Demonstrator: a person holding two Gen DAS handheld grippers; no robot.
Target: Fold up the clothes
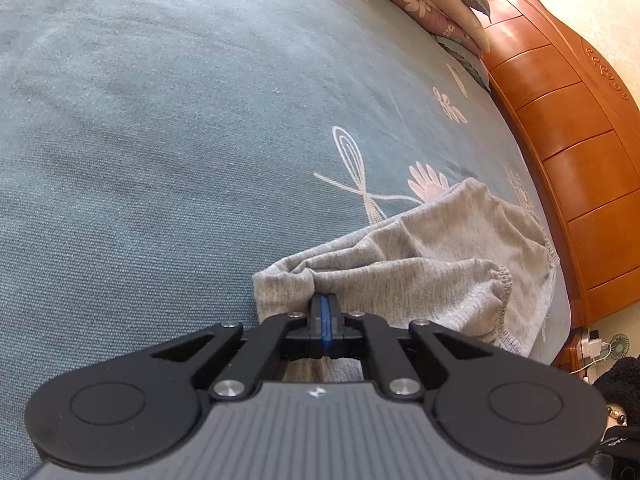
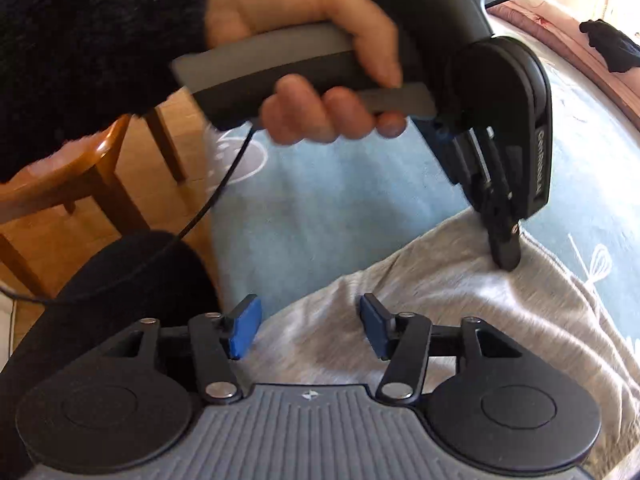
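Keeping left gripper [image 1: 325, 300] clamped on grey garment [image 1: 420, 264], bunched on blue bedsheet [image 1: 160, 160] near its edge. Bringing right gripper [image 2: 308, 328], jaws apart and empty above cloth, down over nearest hem before closing; avoiding sheet.

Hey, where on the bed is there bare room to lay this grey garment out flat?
The widest bare patch of bedspread lies left of the grey garment, stretching up toward the stacked pillows. It is crowded at the headboard side, where the garment bunches near the edge, pinched by the left gripper.
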